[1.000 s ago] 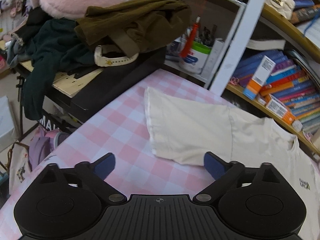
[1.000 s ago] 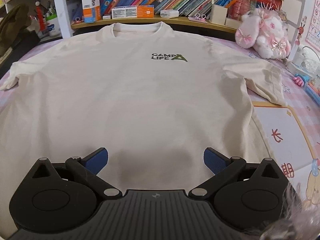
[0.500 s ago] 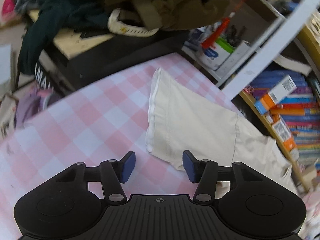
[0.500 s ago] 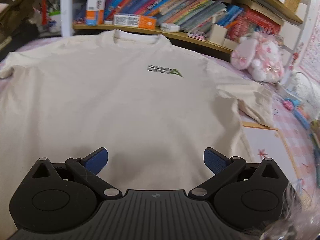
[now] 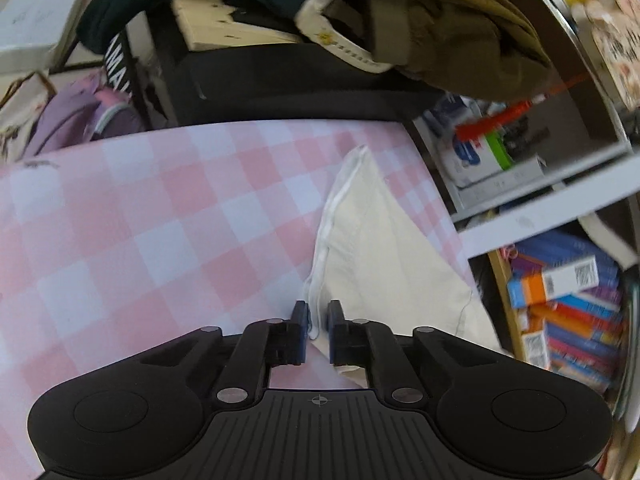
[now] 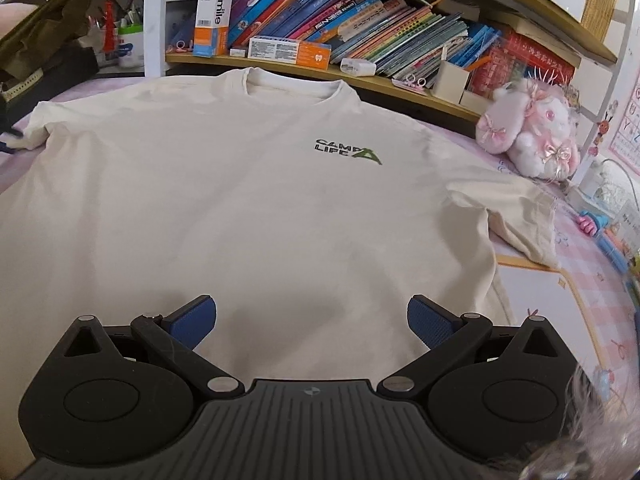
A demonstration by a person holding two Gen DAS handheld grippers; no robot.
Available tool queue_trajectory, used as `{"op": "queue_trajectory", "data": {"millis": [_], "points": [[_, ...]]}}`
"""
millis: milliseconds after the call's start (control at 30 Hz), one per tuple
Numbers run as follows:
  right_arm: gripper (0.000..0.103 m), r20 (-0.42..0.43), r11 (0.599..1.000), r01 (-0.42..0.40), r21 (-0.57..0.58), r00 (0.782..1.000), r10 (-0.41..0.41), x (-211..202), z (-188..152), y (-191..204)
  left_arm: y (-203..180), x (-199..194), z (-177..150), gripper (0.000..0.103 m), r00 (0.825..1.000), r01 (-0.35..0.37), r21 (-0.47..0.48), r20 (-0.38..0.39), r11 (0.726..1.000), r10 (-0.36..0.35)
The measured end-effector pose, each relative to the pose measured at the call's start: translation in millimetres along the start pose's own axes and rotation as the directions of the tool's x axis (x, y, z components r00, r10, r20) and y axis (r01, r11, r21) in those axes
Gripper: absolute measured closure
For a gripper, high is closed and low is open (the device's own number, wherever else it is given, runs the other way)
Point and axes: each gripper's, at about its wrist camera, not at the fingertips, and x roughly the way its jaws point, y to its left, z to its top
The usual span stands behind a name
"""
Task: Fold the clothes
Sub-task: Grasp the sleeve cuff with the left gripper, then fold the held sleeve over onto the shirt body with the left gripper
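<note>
A cream T-shirt [image 6: 248,200] with a small green "CAMP LIFE" print lies flat, front up, on the pink checked tablecloth [image 5: 140,220]. In the left wrist view its left sleeve [image 5: 380,240] stretches out on the cloth. My left gripper [image 5: 318,320] is shut on the near corner of that sleeve's hem, and the white edge runs up between the blue pads. Over the lower middle of the shirt my right gripper [image 6: 312,316] stands open, with nothing between its fingers.
A pile of dark and olive clothes [image 5: 420,12] lies on a black stand beyond the table's left end. A purple backpack [image 5: 76,116] sits on the floor there. Shelves of books [image 6: 360,40] run along the back. A pink plush toy [image 6: 528,128] sits at the right.
My left gripper has rolled, come down to the sleeve's hem corner and closed its jaws from wide open onto it. The right gripper has stayed over the shirt, still open.
</note>
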Motion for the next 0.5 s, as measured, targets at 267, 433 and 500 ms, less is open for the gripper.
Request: {"op": "queue_trajectory", "data": {"millis": [267, 433, 500], "points": [[0.000, -0.018, 0.999, -0.020, 0.030, 1.000, 0.021, -1.7, -4.7, -8.9, -15.1, -5.1, 9.8, 0.100, 0.999, 0.019, 0.037, 0.031, 0.999, -0.020], [0.000, -0.013, 0.997, -0.069, 0.022, 0.998, 0.069, 3.0, -3.7, -15.9, -16.7, -1.1, 8.1, 0.100, 0.999, -0.026, 0.019, 0.041, 0.999, 0.025], [0.000, -0.010, 0.996, -0.087, 0.002, 0.996, 0.087, 5.5, -3.1, -18.7, -18.9, -1.1, 6.2, 0.100, 0.998, -0.041, 0.017, 0.050, 0.999, 0.040]]}}
